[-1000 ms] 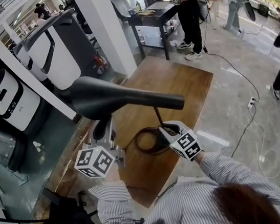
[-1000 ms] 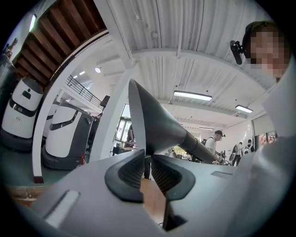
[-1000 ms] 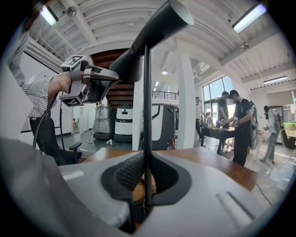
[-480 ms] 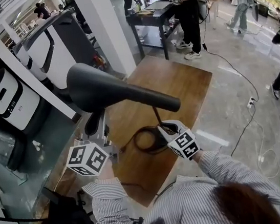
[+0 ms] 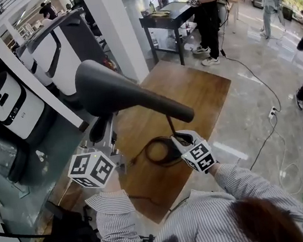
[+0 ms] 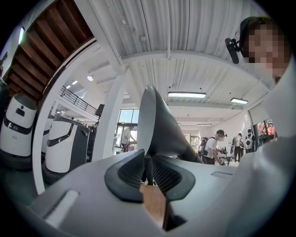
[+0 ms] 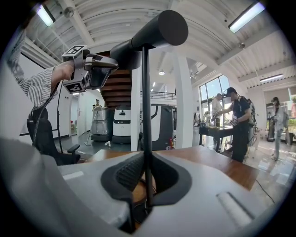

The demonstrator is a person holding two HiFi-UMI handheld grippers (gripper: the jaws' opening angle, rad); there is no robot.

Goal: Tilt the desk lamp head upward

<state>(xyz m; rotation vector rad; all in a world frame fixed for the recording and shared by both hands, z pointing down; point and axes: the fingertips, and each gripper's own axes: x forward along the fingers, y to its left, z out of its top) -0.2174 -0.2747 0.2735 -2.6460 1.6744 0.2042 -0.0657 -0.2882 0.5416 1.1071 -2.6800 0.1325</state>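
A dark grey desk lamp stands on the wooden table [image 5: 206, 90]. Its cone-shaped head [image 5: 120, 97] slants with the wide end raised at the left. A thin stem [image 5: 170, 125] rises from the ring base [image 5: 155, 152]. My left gripper [image 5: 104, 136] is shut on the wide rim of the lamp head [image 6: 157, 125], the rim's edge pinched between the pads [image 6: 134, 169]. My right gripper [image 5: 178, 140] is shut on the stem [image 7: 145, 115] low down, just above the base. In the right gripper view the lamp head [image 7: 155, 30] runs overhead to the left gripper [image 7: 104, 62].
White and black machines [image 5: 52, 53] and a white pillar [image 5: 116, 27] stand left of the table. Behind it is a black table [image 5: 173, 14] with people beside it. A black chair [image 5: 68, 241] is at my lower left. Cables [image 5: 270, 129] trail over the floor at right.
My left gripper has risen with the lamp head's wide end, so the head tilts more steeply upward. The right gripper has stayed on the stem.
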